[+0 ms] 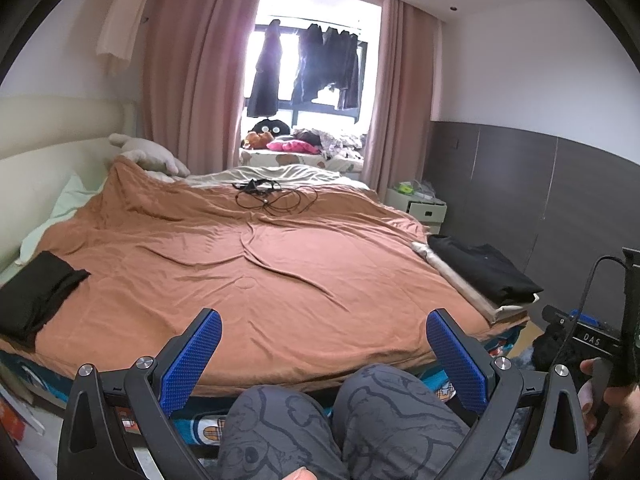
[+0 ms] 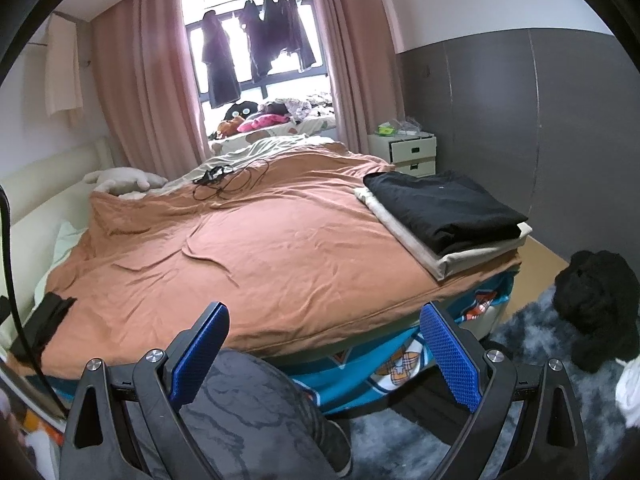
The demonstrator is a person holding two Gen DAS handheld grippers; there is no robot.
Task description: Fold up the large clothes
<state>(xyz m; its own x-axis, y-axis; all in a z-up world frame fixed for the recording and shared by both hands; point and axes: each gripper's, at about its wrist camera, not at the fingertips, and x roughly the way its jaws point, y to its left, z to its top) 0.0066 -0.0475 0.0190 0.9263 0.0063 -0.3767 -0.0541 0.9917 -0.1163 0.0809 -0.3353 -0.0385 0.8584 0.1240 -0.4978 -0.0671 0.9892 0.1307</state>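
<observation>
A bed with an orange-brown cover point(image 1: 248, 256) fills both views point(image 2: 256, 248). A folded black garment point(image 1: 484, 268) lies on a folded beige one point(image 1: 452, 276) at the bed's right edge; both show in the right wrist view, black point(image 2: 440, 208) on beige point(image 2: 404, 236). Another folded black garment point(image 1: 36, 296) lies at the left edge point(image 2: 44, 320). My left gripper point(image 1: 324, 316) is open and empty, held off the bed's near edge. My right gripper point(image 2: 324, 312) is open and empty over the near edge, and its body shows in the left wrist view point(image 1: 592, 344).
Black cables point(image 1: 272, 196) lie at the bed's far middle. A plush toy point(image 1: 152, 156) lies near the headboard. A white drawer unit point(image 2: 408, 152) stands by the grey wall. A black fluffy heap point(image 2: 596, 292) lies on the grey rug point(image 2: 520, 336). My knees point(image 1: 340, 412) are below the grippers.
</observation>
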